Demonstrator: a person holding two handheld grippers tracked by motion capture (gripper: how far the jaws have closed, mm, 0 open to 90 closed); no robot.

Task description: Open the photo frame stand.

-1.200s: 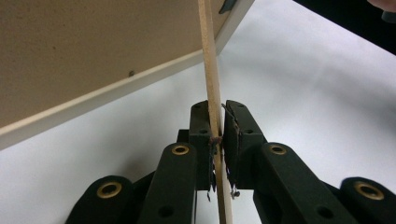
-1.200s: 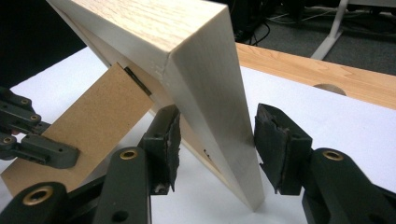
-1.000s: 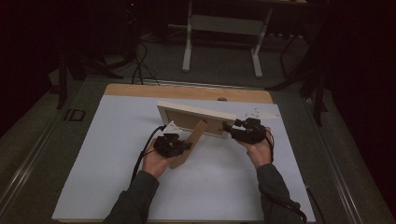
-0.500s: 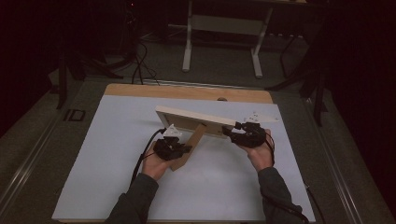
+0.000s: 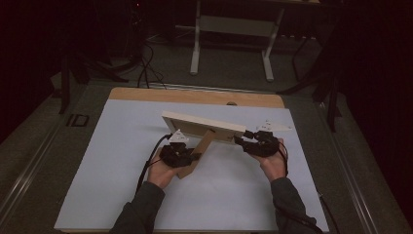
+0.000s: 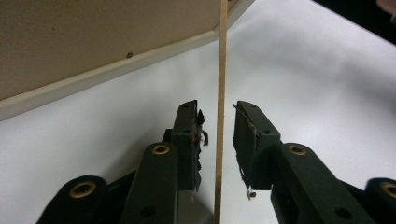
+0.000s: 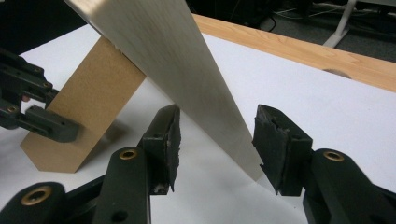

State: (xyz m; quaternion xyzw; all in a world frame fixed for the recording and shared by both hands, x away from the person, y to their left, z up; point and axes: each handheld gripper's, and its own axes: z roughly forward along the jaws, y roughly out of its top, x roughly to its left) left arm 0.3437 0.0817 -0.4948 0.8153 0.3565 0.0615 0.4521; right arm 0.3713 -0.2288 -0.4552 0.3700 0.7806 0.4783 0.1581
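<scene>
Roughly midway: picture frame (image 5: 202, 125) stands tilted on white table (image 5: 97, 161), propped on brown easel leg (image 5: 199, 153). Left tongs (image 5: 181, 155) spread, jaws astride leg's thin edge (image 6: 219, 116), not pinching. Right tongs (image 5: 254, 144) spread around frame's end (image 7: 187, 70), no contact. Left to do: release, withdraw. Frame pale wood, back facing person.

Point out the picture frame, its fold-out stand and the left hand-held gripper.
picture frame (image 5: 202, 123): high view, on its pale top edge.
stand (image 7: 86, 107): right gripper view, on its brown flat face.
left hand-held gripper (image 6: 218, 126): left gripper view, midway between its fingertips, which sit either side of the stand's thin edge.
</scene>
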